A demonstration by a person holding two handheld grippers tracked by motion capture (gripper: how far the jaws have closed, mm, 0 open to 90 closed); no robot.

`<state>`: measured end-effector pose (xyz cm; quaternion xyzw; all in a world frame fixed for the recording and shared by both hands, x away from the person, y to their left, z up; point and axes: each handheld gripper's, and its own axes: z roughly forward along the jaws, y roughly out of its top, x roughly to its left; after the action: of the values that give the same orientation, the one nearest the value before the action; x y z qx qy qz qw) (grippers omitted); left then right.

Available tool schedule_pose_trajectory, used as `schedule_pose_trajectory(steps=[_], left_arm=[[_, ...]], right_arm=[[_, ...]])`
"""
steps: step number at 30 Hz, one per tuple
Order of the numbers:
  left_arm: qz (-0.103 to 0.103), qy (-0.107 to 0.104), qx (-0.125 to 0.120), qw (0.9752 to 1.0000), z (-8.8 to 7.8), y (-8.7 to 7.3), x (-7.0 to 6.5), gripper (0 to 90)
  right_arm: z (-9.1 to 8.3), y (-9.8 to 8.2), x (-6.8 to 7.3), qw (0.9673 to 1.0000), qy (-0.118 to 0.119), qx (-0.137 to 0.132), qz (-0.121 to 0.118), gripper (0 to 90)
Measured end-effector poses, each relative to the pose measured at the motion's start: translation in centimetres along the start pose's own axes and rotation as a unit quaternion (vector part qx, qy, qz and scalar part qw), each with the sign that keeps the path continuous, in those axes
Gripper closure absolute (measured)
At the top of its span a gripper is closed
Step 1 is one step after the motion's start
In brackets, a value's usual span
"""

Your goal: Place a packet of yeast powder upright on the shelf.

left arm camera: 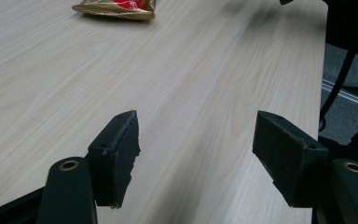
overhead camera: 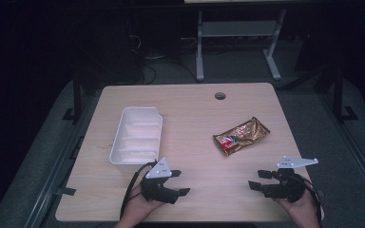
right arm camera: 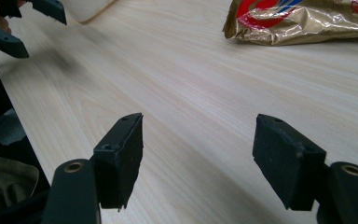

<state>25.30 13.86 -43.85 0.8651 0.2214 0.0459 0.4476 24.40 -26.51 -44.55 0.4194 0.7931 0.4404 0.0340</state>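
Gold crinkled foil snack packet [overhead camera: 241,136] with red print: we log it flat on the pale wooden tabletop [overhead camera: 190,114], right of centre, at about 11 o'clock from our right gripper [overhead camera: 261,180] and 2 o'clock from our left gripper [overhead camera: 178,183], well apart from both. White plastic compartmented tray [overhead camera: 137,140]: at 11 o'clock from the left gripper, near it. Left fingers [left arm camera: 116,154]: spread wide, nothing between them, bare wood beyond. Right fingers [right arm camera: 121,156]: spread wide, holding nothing. Both grippers hover near the tabletop's near edge, pointing toward each other.
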Motion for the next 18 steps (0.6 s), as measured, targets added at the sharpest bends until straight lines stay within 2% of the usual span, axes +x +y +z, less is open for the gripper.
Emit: schedule_pose_trajectory(steps=[2, 4, 9, 11, 13, 16, 18], left_arm=[[0.001, 0.001, 0.001, 1.0, 0.0, 0.0, 0.0, 33.4], [-0.003, 0.013, 0.006, 0.9999, 0.0, 0.0, 0.1, 36.0], [-0.015, 0.021, 0.011, 0.9996, 0.2, 0.2, 0.2, 43.2], [-0.016, 0.019, 0.013, 0.9996, 0.3, 0.3, 0.2, 45.8], [-0.021, 0.015, 0.011, 0.9996, 0.5, 0.4, 0.2, 47.8], [-0.025, 0.01, 0.012, 0.9996, 0.8, 0.8, 0.3, 51.2], [-0.025, 0.011, 0.014, 0.9995, 1.0, 1.1, 0.4, 56.6]], right_arm=[[0.0, 0.0, 0.0, 1.0, -0.001, -0.001, 0.002, 33.2], [-0.1, 0.0, -0.2, 0.9999, 0.006, -0.008, 0.01, 33.5], [-0.2, 0.1, -0.5, 0.9998, -0.003, -0.011, 0.014, 33.0], [-0.1, 0.1, -0.7, 0.9998, -0.002, -0.01, 0.014, 32.7], [-0.3, 0.1, -0.9, 0.9995, -0.001, -0.017, 0.026, 32.8], [-0.4, 0.0, -0.9, 0.9994, -0.001, -0.02, 0.026, 33.2], [-0.5, 0.1, -0.9, 0.9995, -0.003, -0.02, 0.025, 33.2]])
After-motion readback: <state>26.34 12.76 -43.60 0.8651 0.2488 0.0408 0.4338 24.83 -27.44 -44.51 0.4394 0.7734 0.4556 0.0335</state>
